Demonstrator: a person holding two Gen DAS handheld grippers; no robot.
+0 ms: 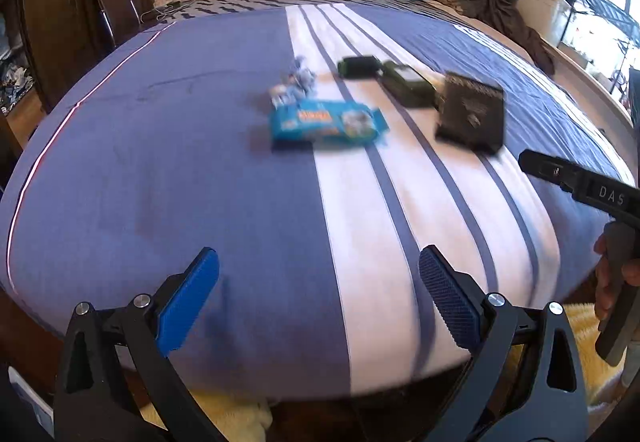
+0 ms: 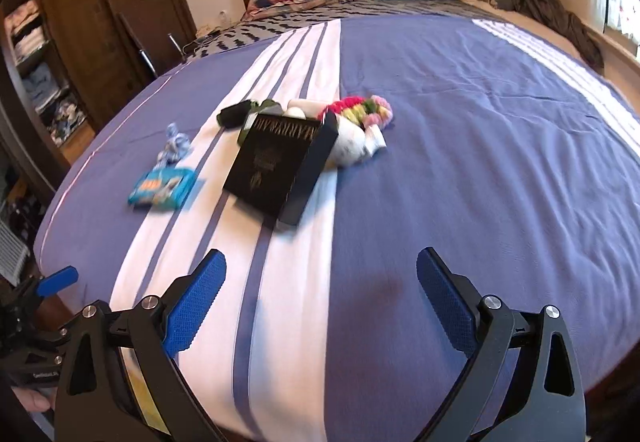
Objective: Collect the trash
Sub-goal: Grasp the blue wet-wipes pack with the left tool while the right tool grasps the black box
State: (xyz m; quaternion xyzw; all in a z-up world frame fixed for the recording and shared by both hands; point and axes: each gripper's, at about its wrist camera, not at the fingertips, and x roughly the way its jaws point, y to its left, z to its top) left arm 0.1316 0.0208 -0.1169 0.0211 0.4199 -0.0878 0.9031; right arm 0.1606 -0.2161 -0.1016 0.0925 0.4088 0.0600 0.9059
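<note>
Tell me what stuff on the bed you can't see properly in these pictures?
- Blue wrapper: its print is motion-blurred in both wrist views.
- Crumpled blue-white scrap: too blurred and small to identify.
- Black box: it hides most of the white thing and dark green items in the right wrist view.
- Colourful fuzzy ring: unseen in the left wrist view.
- Right claw: cut off by the left wrist view's edge.

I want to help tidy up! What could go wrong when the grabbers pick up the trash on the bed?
The black printed box leans on the white bottles, so a bump may tip it. The crumpled blue-white wrapper sits right behind the blue snack packet, so one grab might drag both.
</note>
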